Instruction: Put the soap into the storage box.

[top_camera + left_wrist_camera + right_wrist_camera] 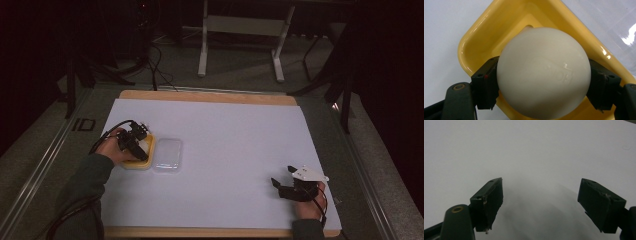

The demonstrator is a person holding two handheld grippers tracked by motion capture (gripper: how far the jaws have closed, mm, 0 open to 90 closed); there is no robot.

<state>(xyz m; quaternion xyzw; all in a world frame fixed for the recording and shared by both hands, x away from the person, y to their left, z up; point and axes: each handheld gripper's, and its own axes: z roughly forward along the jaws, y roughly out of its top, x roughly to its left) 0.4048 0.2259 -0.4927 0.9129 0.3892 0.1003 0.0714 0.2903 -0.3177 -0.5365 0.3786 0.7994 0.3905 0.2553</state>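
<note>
Left gripper pinching a white soap bar over its yellow dish; right gripper idle.

At the left of the high view, the left gripper sits over the yellow soap dish, with a clear plastic lid lying just beside the dish on the white table sheet. In the left gripper view its jaws press on either side of a rounded white soap bar with faint embossed lettering; whether the bar rests in the dish or hangs just above it I cannot tell. At the lower right of the high view, the right gripper hovers over bare sheet, jaws spread wide and holding nothing. The likely risk is a slip: the bar is smooth and curved, gripped across its widest part, so a tilt or a loosened squeeze could let it squirt out and knock the light dish or lid.
</note>
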